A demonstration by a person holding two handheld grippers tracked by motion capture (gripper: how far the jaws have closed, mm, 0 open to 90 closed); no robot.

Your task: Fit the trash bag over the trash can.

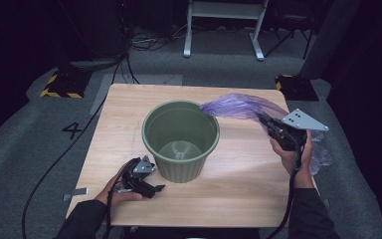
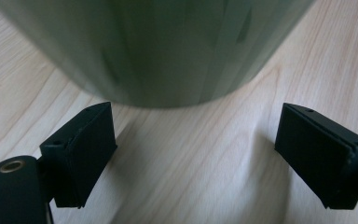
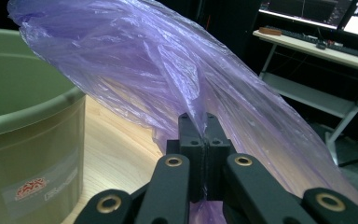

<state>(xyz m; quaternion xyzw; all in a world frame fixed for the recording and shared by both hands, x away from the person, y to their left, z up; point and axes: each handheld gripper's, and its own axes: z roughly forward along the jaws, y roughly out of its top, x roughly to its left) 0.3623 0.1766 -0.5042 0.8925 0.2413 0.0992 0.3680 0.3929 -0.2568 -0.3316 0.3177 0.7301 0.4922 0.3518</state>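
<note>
Both forearms wear dark long sleeves. Left hand-held gripper (image 1: 155, 188) — black body, small grey three-cornered plate on top, black cable trailing off the near bench edge; its jaws are blocky black pads with small screw holes, and a brass-coloured rivet sits in one link. Right hand-held gripper (image 1: 263, 118) — black, larger grey three-cornered plate with dark holes, black cable; four brass-ringed pivots on black links.
</note>
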